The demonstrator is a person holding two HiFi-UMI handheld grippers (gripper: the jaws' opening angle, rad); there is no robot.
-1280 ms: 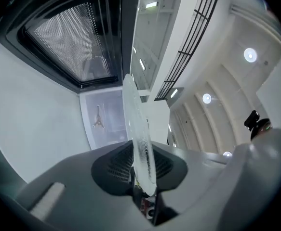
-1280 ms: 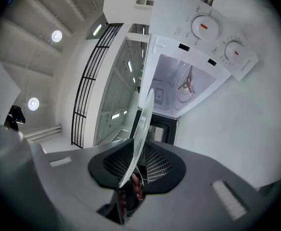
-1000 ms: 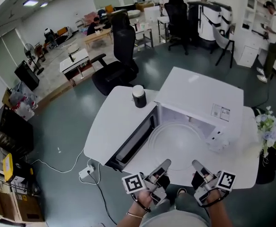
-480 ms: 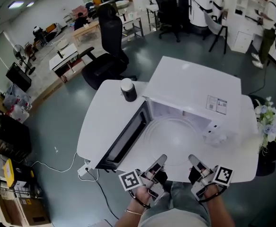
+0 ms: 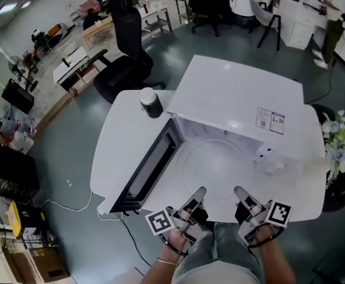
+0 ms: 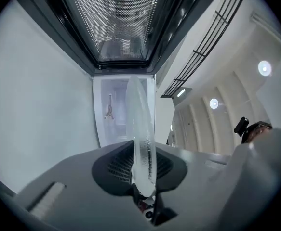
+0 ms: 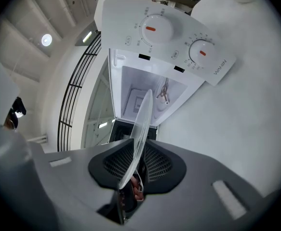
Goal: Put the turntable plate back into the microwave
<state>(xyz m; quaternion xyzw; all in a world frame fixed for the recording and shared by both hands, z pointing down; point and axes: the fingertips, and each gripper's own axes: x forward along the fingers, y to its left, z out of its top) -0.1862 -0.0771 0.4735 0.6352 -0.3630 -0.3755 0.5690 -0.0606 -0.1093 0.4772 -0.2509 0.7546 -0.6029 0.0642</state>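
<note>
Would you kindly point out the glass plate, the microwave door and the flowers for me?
glass plate (image 6: pixel 141 129), left gripper view, on its rim seen edge-on.
microwave door (image 5: pixel 147 169), head view, on the dark window.
flowers (image 5: pixel 339 149), head view, on the blooms.

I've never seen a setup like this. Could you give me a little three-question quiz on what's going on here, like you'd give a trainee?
1. True or false: the door of the microwave is shut.
2. What do the left gripper and the right gripper both grip?
A. a metal tray
B. a clear glass plate
C. a mug
3. How many round dials does the control panel carry?

Key
1. False: the door stands wide open.
2. B: each gripper is clamped on the plate's rim.
3. Two.
</note>
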